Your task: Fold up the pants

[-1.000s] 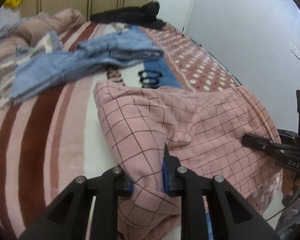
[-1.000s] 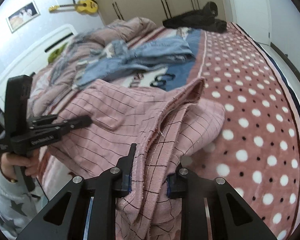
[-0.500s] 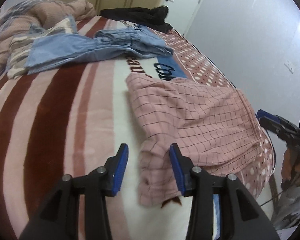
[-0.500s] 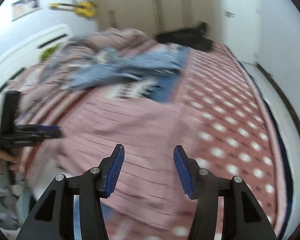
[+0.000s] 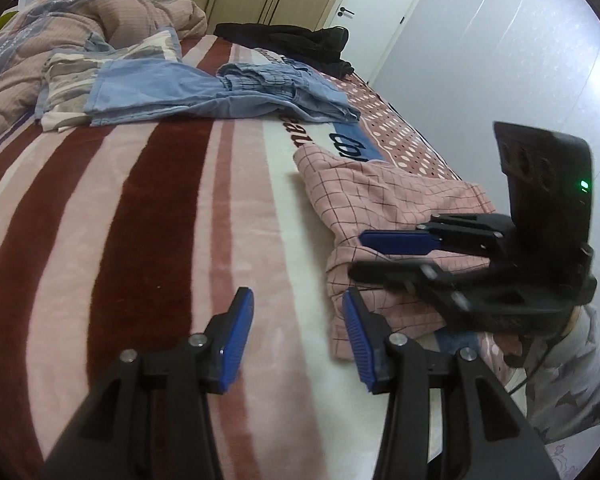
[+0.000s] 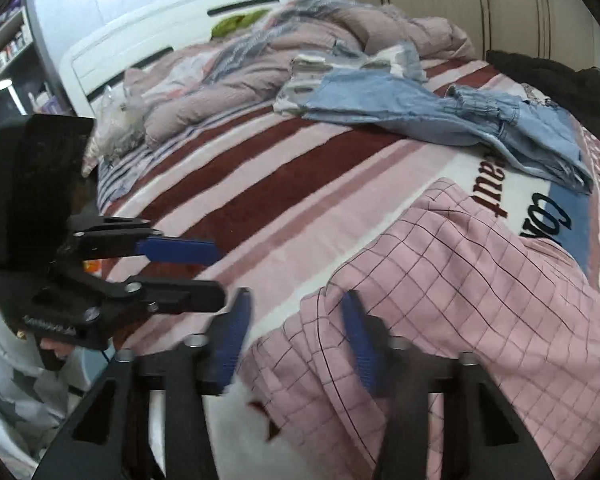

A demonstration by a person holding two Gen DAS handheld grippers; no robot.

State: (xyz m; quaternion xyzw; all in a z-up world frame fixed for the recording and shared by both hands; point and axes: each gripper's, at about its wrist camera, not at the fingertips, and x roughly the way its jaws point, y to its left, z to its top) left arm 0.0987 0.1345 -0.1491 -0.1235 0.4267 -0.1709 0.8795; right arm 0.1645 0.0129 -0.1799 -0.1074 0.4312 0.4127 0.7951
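while apart, both tongs (image 5: 296, 336) (image 6: 296, 332) seemingly empty

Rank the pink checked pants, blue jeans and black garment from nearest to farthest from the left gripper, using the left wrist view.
From the left gripper:
1. Pink checked pants, just right of its fingertips.
2. Blue jeans, farther up the bed.
3. Black garment, at the far end by the wardrobe.

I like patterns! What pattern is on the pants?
Pink with thin dark checks on the pants, clearest in the right wrist view.
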